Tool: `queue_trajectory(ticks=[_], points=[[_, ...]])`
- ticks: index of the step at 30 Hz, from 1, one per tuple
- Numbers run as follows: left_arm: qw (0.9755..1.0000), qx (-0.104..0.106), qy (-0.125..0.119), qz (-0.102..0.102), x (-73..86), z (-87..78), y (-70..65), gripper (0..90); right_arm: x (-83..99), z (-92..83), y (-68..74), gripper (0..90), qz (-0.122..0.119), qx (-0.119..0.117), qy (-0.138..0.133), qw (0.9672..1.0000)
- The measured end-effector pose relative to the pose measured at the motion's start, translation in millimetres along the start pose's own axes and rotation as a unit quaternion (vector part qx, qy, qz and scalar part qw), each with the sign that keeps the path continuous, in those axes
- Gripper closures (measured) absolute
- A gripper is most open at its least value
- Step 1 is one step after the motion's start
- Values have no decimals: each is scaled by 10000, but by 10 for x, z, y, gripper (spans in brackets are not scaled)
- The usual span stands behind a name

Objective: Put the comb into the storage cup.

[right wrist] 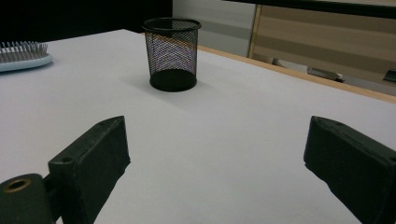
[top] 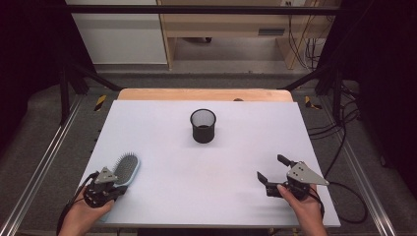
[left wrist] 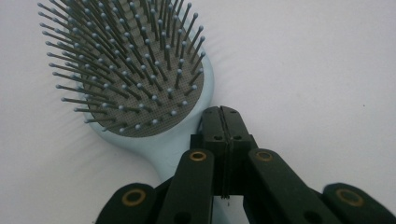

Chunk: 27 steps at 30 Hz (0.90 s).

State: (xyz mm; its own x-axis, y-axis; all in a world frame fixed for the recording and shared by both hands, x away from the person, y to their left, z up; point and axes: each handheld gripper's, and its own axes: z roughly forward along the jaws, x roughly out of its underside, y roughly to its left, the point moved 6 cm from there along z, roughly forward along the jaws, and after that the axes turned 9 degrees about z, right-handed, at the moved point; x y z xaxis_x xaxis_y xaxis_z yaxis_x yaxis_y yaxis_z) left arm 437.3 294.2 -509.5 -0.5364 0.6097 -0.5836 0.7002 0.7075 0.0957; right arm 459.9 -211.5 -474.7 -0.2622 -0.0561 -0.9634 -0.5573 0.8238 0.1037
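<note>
A light-blue hairbrush (top: 127, 167) lies bristles-up near the table's front left corner. In the left gripper view the brush head (left wrist: 130, 70) fills the upper left and its handle runs down under the jaws. My left gripper (top: 114, 181) (left wrist: 222, 122) is shut, its jaws pressed flat together right above the handle with nothing seen between them. My right gripper (top: 271, 167) (right wrist: 215, 154) is held open just above the mat at the front right, empty. A black mesh cup (top: 203, 126) (right wrist: 172, 53) stands upright at the middle back; the hairbrush (right wrist: 23, 56) appears far left in the right gripper view.
A pale mat (top: 221, 157) covers the table, whose wooden edge (top: 204, 94) shows at the back. Metal frame rails (top: 44, 162) run along both sides, and cables (top: 344, 147) trail on the floor at right. A hand holds each gripper at the front edge.
</note>
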Motion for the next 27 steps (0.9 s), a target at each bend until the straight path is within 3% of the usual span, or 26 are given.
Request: queue_trajectory(ticks=[10, 27], points=[[9999, 109, 30, 123, -29, 28, 101, 900, 2, 1, 1, 68, -1, 0, 7, 10000], [9996, -8, 82, 279, -115, 115, 247, 900, 7, 3, 3, 68, -10, 4, 24, 10000]])
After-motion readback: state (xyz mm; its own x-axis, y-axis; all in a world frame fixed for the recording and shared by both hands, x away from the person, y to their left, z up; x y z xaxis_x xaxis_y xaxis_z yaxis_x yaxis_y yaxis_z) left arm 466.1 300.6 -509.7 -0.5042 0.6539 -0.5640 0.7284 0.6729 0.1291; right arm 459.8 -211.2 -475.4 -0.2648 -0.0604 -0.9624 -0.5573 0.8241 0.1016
